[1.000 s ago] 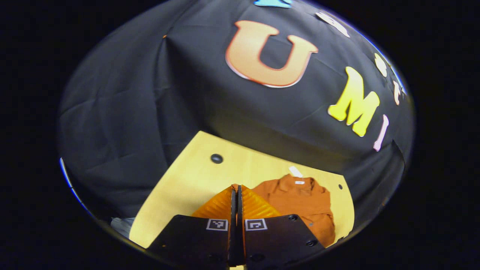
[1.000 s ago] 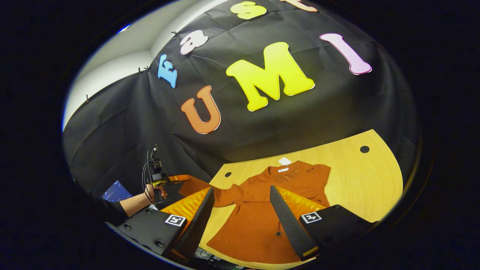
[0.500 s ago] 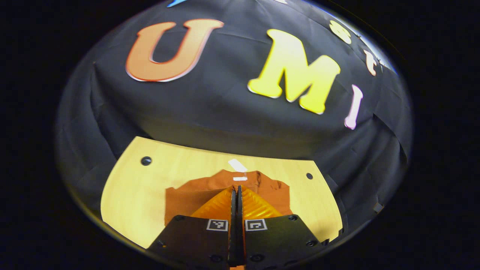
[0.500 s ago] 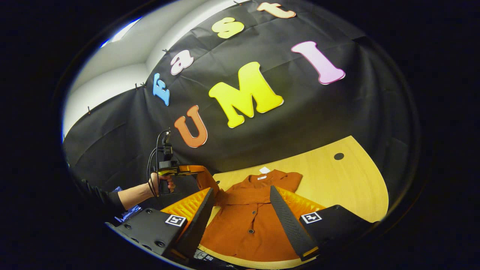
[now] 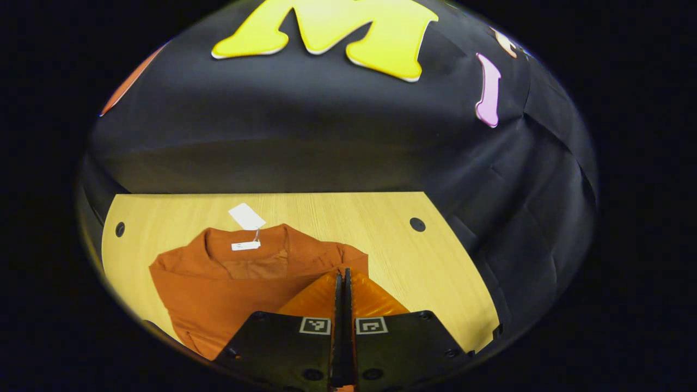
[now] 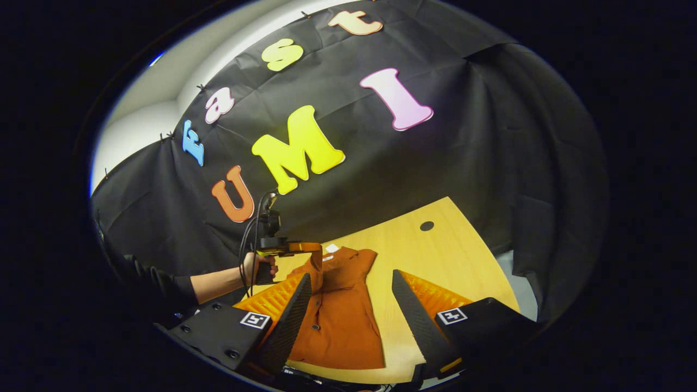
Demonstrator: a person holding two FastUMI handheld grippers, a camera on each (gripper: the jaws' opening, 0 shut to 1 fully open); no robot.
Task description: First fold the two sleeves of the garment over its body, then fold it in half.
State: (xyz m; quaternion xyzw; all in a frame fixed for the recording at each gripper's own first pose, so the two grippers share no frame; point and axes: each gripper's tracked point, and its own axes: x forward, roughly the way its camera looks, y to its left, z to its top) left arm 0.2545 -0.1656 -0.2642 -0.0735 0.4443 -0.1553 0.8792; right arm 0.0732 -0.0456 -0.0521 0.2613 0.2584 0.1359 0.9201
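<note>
The left gripper (image 5: 342, 283) pinches the garment's (image 5: 228, 283) sleeve (image 6: 315, 261) above the desk (image 5: 381, 228); the right gripper's (image 6: 351, 296) fingers are spread.

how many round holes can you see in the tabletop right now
2. One dark hole sits near the table's far right corner, beyond the orange garment. Another sits near the far left corner. The garment may hide others.
</note>
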